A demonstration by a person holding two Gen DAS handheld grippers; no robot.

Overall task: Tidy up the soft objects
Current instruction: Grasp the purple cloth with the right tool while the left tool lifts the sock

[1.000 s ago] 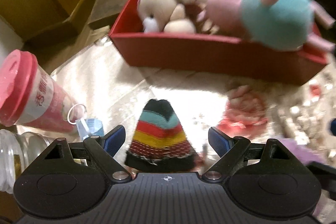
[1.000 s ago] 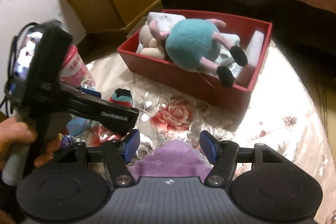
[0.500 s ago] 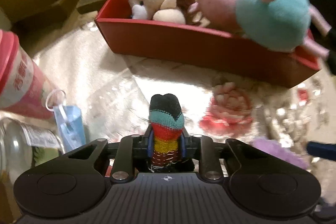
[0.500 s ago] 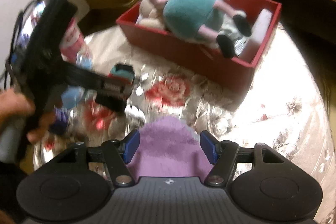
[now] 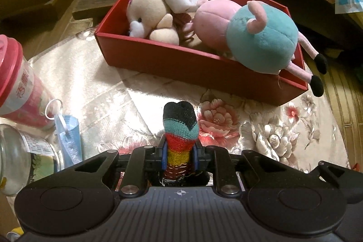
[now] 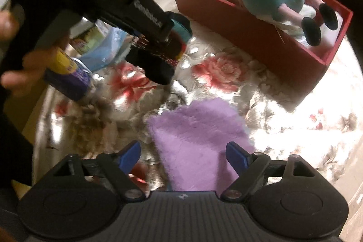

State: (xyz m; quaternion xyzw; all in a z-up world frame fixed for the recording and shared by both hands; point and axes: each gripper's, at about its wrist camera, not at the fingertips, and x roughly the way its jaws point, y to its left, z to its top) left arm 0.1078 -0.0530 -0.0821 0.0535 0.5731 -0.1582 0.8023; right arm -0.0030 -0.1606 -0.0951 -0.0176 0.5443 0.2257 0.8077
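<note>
The striped sock (image 5: 180, 128) is gripped between the closed jaws of the left gripper (image 5: 179, 157), its black toe projecting ahead toward the red box (image 5: 158, 58) of plush toys. The purple cloth (image 6: 199, 140) lies flat on the counter (image 5: 95, 92) between the parted jaws of the right gripper (image 6: 183, 154).

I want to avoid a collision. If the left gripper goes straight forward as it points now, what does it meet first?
Probably the near wall of the red box. The left gripper, shut on the striped sock, points at it across bare tablecloth; depth is unclear.
</note>
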